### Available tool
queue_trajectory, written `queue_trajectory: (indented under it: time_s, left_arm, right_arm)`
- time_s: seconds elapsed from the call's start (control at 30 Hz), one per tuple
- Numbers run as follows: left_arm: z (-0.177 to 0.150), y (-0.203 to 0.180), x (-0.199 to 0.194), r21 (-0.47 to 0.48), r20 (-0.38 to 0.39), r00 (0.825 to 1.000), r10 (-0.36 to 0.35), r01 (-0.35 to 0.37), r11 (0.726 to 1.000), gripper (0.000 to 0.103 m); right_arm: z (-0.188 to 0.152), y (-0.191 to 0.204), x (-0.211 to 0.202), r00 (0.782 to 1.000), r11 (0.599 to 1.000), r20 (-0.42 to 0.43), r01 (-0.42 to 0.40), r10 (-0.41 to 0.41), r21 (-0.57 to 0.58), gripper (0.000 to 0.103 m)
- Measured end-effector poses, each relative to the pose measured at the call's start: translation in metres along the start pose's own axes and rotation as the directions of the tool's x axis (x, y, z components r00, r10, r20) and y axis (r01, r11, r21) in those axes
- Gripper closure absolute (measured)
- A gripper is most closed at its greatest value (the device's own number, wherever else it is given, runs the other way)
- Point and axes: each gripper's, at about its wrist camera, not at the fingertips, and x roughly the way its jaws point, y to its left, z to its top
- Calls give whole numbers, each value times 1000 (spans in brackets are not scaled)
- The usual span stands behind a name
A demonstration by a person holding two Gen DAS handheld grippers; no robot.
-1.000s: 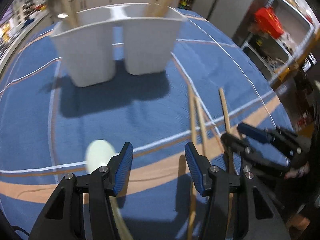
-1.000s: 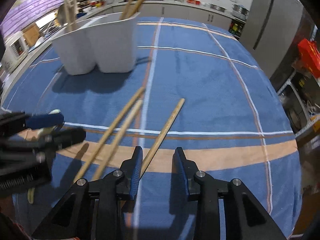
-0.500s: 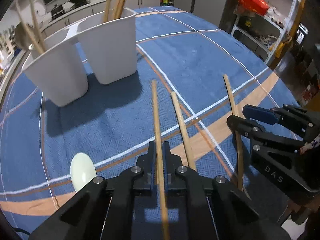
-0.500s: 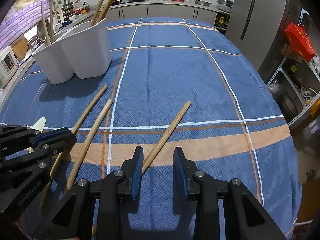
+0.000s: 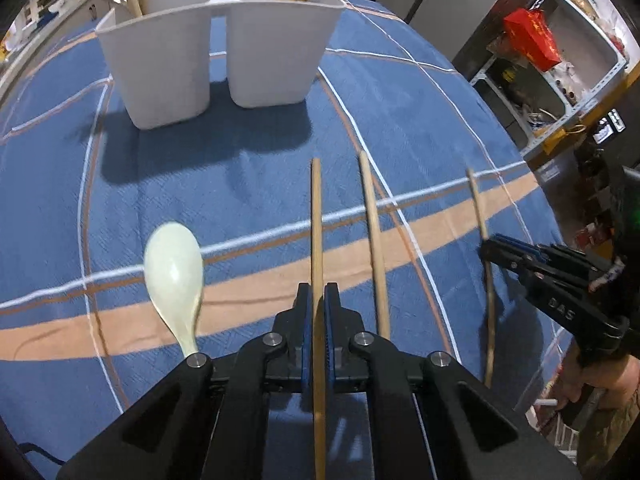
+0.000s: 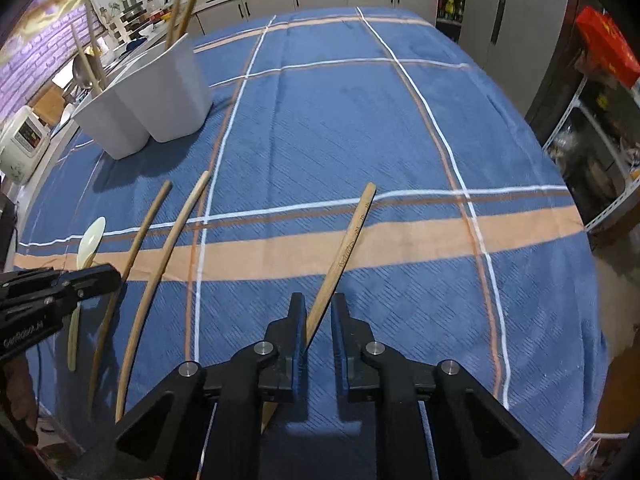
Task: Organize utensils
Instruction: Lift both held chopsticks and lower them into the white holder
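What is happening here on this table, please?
A person is sorting utensils with two hand-held grippers. The left gripper is shut on one wooden chopstick. The right gripper's jaws have just been closing around another chopstick, but a gap remains. A third chopstick and a pale spoon lie on the blue cloth; the white holder already has some utensils.

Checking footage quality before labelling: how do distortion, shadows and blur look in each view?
Left wrist: fisheye bends the cloth stripes, dark vignette corners, holder casts a hard shadow toward the camera, sharp. Right wrist: same curving, straight chopsticks look bowed, softer shadow by the holder, no blur.
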Motion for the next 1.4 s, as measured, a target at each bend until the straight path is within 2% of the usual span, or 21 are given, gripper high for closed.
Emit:
queue_trajectory:
  time_s: [0.17, 0.33, 0.57, 0.73, 0.83, 0.87, 0.9, 1.03, 1.23, 1.33, 1.4]
  left_arm:
    - [17, -6, 9, 13, -47, 997, 53, -53, 999, 97]
    - [38, -15, 19, 60, -75, 992, 101, -96, 994, 97]
    - [59, -13, 27, 70, -106, 991, 87, -80, 994, 97]
    - [64, -10, 31, 55, -102, 993, 57, -52, 997, 97]
    - [57, -11, 30, 64, -76, 996, 54, -49, 997, 98]
    - [53, -9, 27, 72, -64, 997, 50, -45, 996, 103]
    - [49, -7, 23, 65, -50, 998, 36, -33, 997, 103]
    - [41, 2, 11, 20, -3, 1000, 10, -10, 1000, 103]
    - [26, 10, -36, 32, 127, 992, 24, -29, 999, 103]
    - [28, 11, -39, 30, 125, 992, 24, -28, 999, 103]
    - [27, 9, -31, 43, 87, 996, 17, -21, 999, 103]
  right_arm:
    - [8, 0, 3, 998, 1000, -56, 4, -4, 5, 89]
    - [25, 10, 12, 990, 998, -132, 53, -56, -28, 89]
    - [57, 23, 30, 965, 989, -218, 129, -143, -79, 87]
    - [75, 30, 40, 956, 989, -254, 134, -147, -69, 87]
    - [79, 41, 44, 962, 986, -223, 137, -155, -96, 94]
    - [78, 46, 45, 967, 983, -195, 144, -164, -114, 95]
    - [78, 50, 46, 971, 983, -175, 142, -161, -119, 95]
    - [75, 54, 43, 993, 992, -87, 64, -74, -108, 96]
    - [64, 56, 9, 998, 997, 57, -17, 21, -70, 96]
    - [58, 61, -8, 993, 997, 114, -28, 36, -68, 96]
    - [47, 57, -11, 994, 997, 98, -53, 58, -58, 96]
